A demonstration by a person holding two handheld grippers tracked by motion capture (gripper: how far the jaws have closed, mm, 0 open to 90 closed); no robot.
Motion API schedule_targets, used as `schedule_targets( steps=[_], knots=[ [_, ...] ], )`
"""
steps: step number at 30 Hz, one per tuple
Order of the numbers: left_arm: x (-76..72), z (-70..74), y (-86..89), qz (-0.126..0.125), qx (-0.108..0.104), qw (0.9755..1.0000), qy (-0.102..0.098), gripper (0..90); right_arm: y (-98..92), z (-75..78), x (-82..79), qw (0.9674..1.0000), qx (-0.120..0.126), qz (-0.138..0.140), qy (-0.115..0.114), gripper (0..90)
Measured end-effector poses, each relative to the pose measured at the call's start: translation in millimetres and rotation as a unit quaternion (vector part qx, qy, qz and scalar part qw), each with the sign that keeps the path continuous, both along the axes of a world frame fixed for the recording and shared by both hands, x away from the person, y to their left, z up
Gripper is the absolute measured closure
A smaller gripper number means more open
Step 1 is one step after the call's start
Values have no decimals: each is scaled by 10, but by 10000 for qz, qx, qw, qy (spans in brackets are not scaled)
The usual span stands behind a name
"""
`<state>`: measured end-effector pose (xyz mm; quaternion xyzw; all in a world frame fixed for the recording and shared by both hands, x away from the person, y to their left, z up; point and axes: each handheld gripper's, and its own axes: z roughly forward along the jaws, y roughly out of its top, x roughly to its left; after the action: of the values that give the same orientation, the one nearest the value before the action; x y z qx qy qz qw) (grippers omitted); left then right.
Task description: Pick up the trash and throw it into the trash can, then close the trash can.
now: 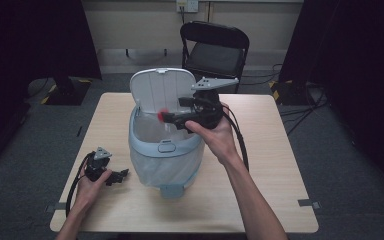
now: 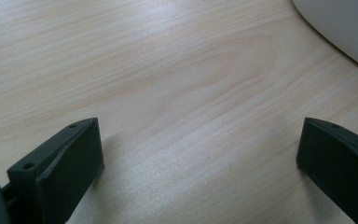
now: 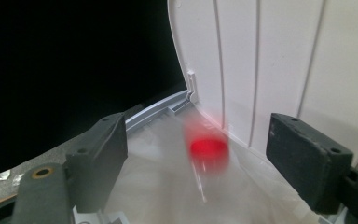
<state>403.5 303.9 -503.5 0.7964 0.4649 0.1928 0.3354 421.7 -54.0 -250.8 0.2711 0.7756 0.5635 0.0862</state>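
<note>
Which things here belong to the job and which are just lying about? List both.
In the job:
- bin, lid up
- red-capped bottle, blurred, apart from the pads, over the bin
- right gripper, open
- left gripper, open on the table

Lying about:
- folding chair

High view: above the person's side, facing forward and down over the whole table [image 1: 260, 200] and bin [image 1: 165, 150]. Left gripper view: low, close over the tabletop [image 2: 168, 93], probably the bin wall at its top-right corner. Right gripper view: close, facing into the bin's open lid [image 3: 270, 70]; shares that with high view.
</note>
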Motion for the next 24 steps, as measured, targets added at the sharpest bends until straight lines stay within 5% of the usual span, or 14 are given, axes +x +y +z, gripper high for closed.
schedule_targets(
  steps=[15,24],
  knots=[
    [2,0,3,-12,8,10000,-3,0,-358,53,5,9982,255,-509,-209,295],
    [4,0,3,-22,-1,10000,-2,0,-633,32,130,9954,32,-945,-153,267]
  ],
)
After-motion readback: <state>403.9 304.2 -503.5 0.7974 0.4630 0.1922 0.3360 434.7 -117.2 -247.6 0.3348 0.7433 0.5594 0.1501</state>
